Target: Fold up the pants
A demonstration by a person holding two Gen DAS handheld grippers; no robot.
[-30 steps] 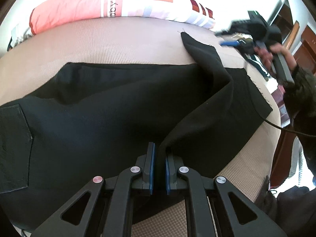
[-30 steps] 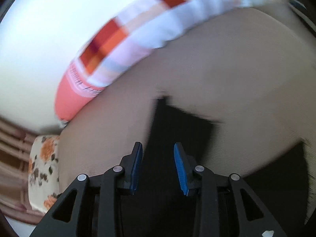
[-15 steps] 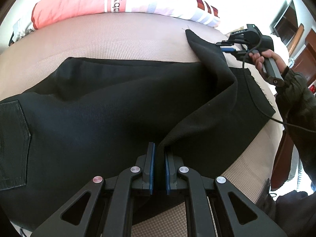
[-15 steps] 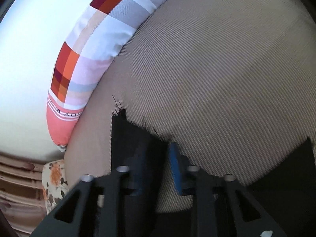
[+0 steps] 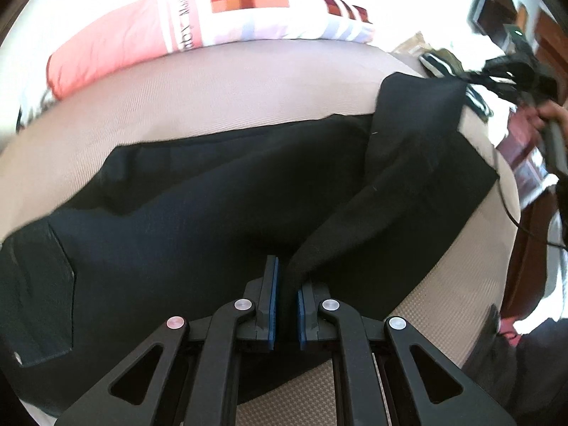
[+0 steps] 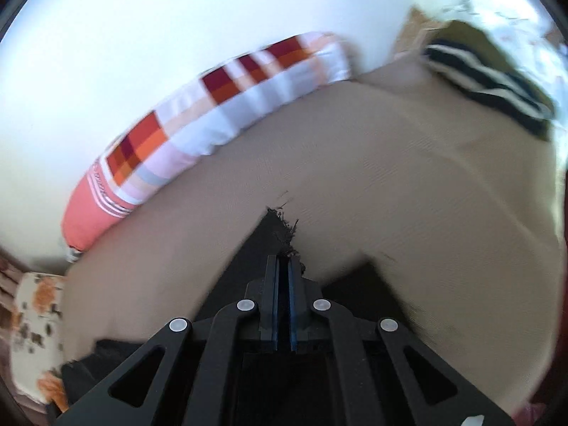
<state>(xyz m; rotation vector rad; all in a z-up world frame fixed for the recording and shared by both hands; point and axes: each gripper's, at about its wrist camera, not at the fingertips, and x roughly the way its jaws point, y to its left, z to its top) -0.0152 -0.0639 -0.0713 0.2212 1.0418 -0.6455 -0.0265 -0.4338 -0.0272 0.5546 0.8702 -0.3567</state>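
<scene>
Black pants (image 5: 220, 213) lie spread across a tan mattress (image 5: 220, 96), waist end toward the left of the left wrist view, where a back pocket (image 5: 39, 291) shows flat on the cloth. One leg (image 5: 408, 163) is pulled up off the rest and runs as a raised ridge from near the camera out to the far right.

The left gripper (image 5: 285, 296) sits low over the near edge of the pants, pointing across the mattress toward the pillow (image 5: 213, 25). Its blue pads (image 5: 272, 298) are nearly closed, with a fold of the lifted leg pinched between them.

The right gripper (image 6: 283, 294) has its jaws drawn almost together on the frayed hem (image 6: 284, 234) of that leg, the ragged threads poking out just past the fingertips. It is angled down at the mattress, with the pillow beyond and to its left. In the left wrist view this gripper (image 5: 504, 74) shows blurred at the far right, held above the mattress edge, the person's hand (image 5: 550, 113) wrapped round its handle and a cable hanging down from it. The hem end of the leg rises toward it.

A striped dark-and-white cloth (image 6: 486, 78) lies at the far corner of the mattress. A floral cushion (image 6: 35, 330) sits low at the left of the right wrist view
</scene>
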